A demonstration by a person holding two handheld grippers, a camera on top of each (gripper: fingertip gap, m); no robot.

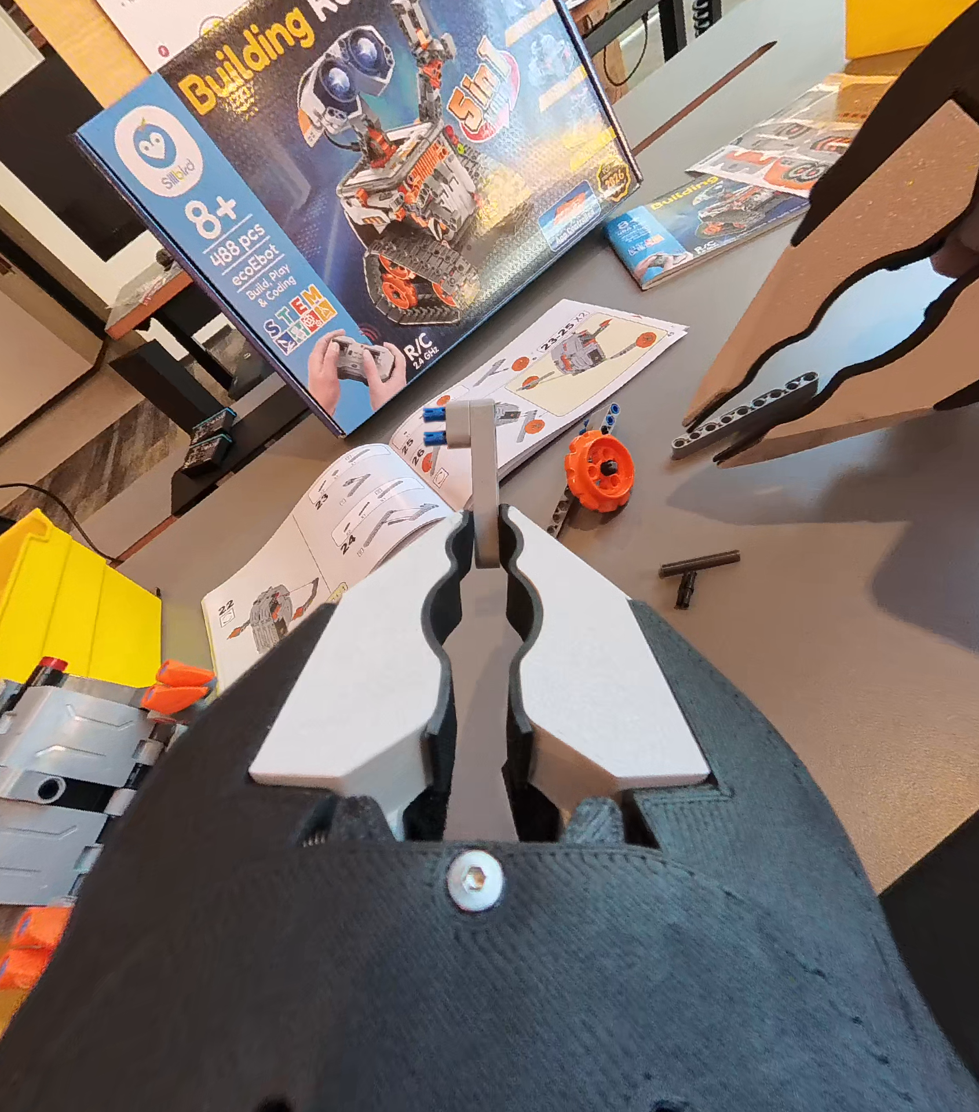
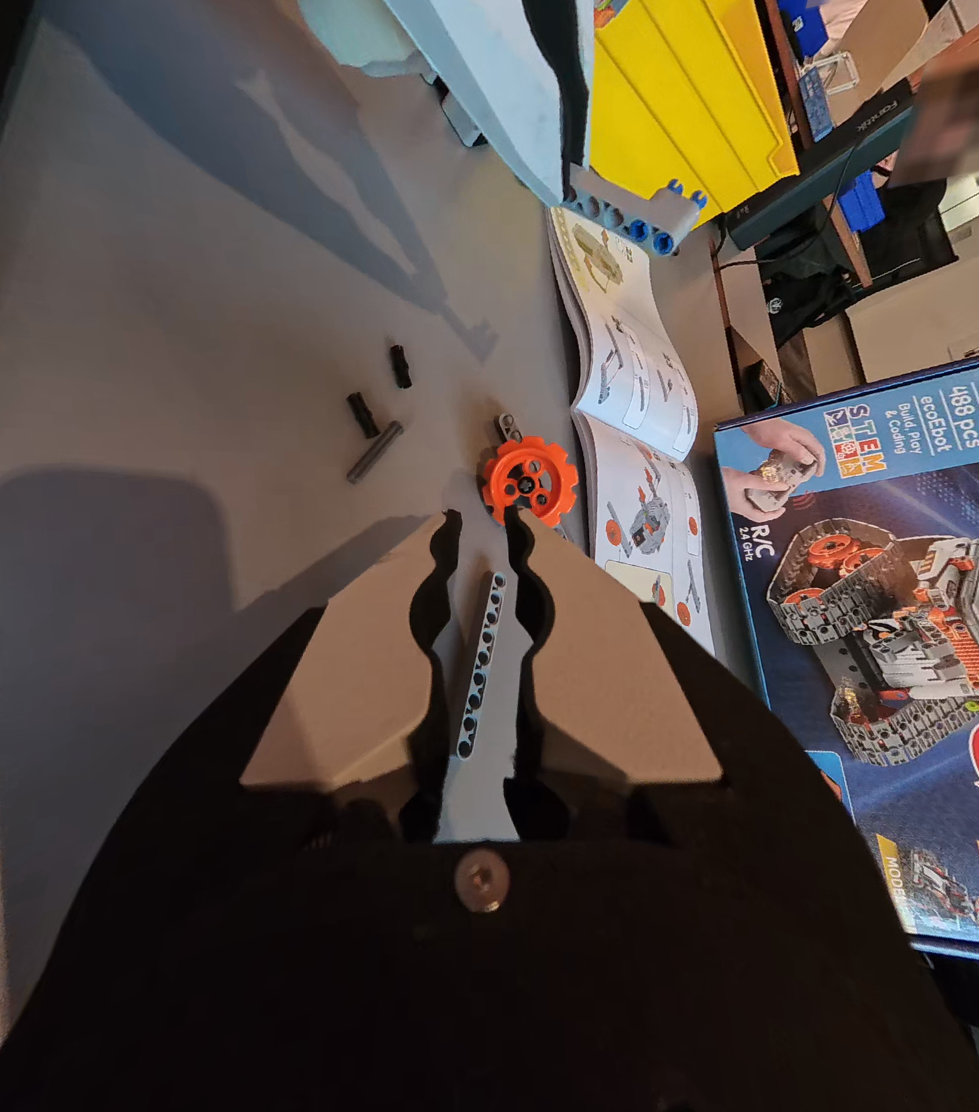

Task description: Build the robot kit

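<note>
My left claw point(image 1: 487, 529) clamped on a grey beam point(image 1: 482, 475), my right claw point(image 2: 484, 523) apart around a holed beam point(image 2: 480, 662) on the worktop point(image 2: 174, 361), orange wheel point(image 2: 529, 479) just ahead, manual point(image 1: 475, 421), printed toy box point(image 1: 354, 198) behind

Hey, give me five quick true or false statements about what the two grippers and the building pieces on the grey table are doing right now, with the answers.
1. The left gripper is shut on an L-shaped grey beam with blue pins. True.
2. The right gripper is clamped on the orange wheel. False: its jaws are open around a long grey beam with holes lying on the table; the wheel lies just beyond its tips.
3. The instruction booklet is closed. False: it lies open.
4. A yellow bin sits beside the left gripper. True.
5. The toy box lies flat. False: it stands tilted.
</note>
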